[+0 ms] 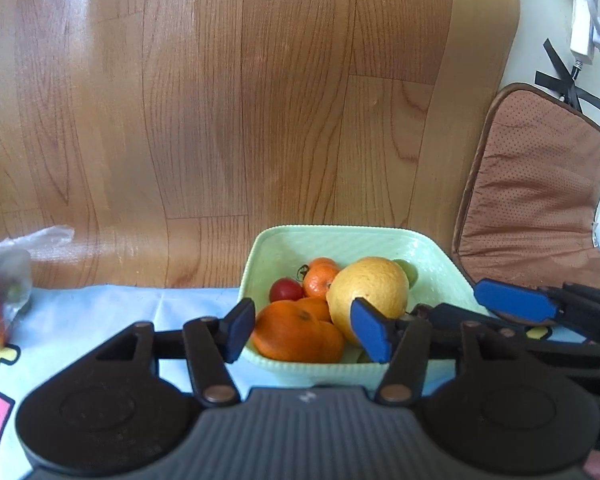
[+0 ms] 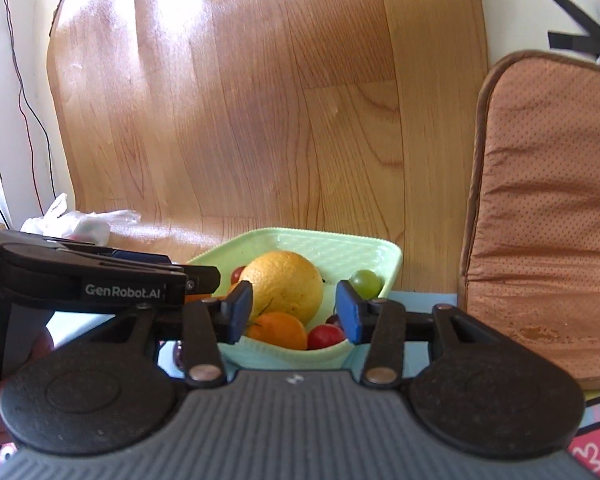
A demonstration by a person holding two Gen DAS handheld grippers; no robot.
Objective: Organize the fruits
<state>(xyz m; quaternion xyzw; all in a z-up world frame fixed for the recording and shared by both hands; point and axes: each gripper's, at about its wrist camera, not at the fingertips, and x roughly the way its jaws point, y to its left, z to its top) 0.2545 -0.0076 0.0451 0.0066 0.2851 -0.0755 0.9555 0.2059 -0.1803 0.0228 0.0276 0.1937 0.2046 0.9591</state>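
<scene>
A pale green square bowl [image 1: 300, 240] stands on the light blue mat and holds a big yellow citrus [image 1: 374, 284], an orange [image 1: 296, 332], a small tangerine [image 1: 320, 278], a red cherry tomato [image 1: 286, 290] and a green grape [image 1: 408, 270]. My left gripper [image 1: 306, 330] is open and empty just in front of the bowl. My right gripper [image 2: 294, 312] is open and empty, also at the bowl's [image 2: 332, 246] near rim, with the citrus [image 2: 284, 284], an orange [image 2: 278, 330], a tomato [image 2: 326, 336] and the grape [image 2: 365, 283] ahead. The right gripper's blue fingers [image 1: 516, 302] show right of the bowl.
A clear plastic bag [image 1: 8, 280] with red and green fruit lies at the mat's left edge; it also shows in the right wrist view [image 2: 80, 222]. A brown seat cushion [image 1: 540, 184] leans at the right. Wooden floor [image 1: 220, 100] lies beyond the mat. The left gripper's body [image 2: 92, 280] crosses the right view's left side.
</scene>
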